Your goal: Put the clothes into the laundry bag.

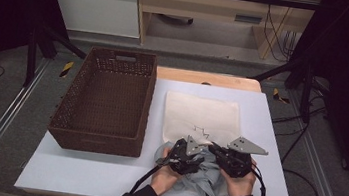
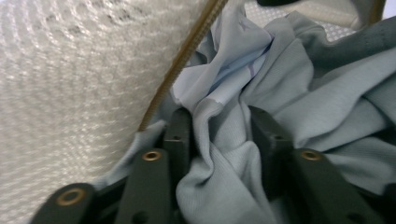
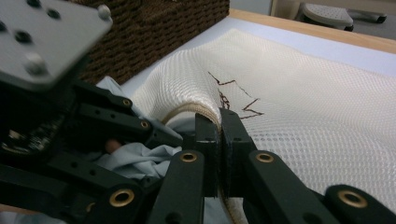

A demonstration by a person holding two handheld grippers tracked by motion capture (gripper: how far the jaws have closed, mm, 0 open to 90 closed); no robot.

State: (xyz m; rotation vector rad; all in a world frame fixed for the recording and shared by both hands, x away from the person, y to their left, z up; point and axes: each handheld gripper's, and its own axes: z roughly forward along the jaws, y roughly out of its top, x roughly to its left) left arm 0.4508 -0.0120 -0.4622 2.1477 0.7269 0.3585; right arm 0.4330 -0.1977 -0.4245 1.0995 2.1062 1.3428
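A cream mesh bag lies flat on the white table, its opening toward the person. A crumpled light blue garment sits at that opening. My right gripper is shut on the bag's raised rim, holding it up off the table. My left gripper points into the opening beneath the lifted mesh. Its jaws stand apart with a fold of the garment lying loosely between them. In the high view both grippers sit close together over the garment.
A dark brown wicker basket stands left of the bag, with nothing in it. The bag's brown trimmed edge runs diagonally across the left gripper view. Bare white table lies in front of the basket. A wooden strip borders the far edge.
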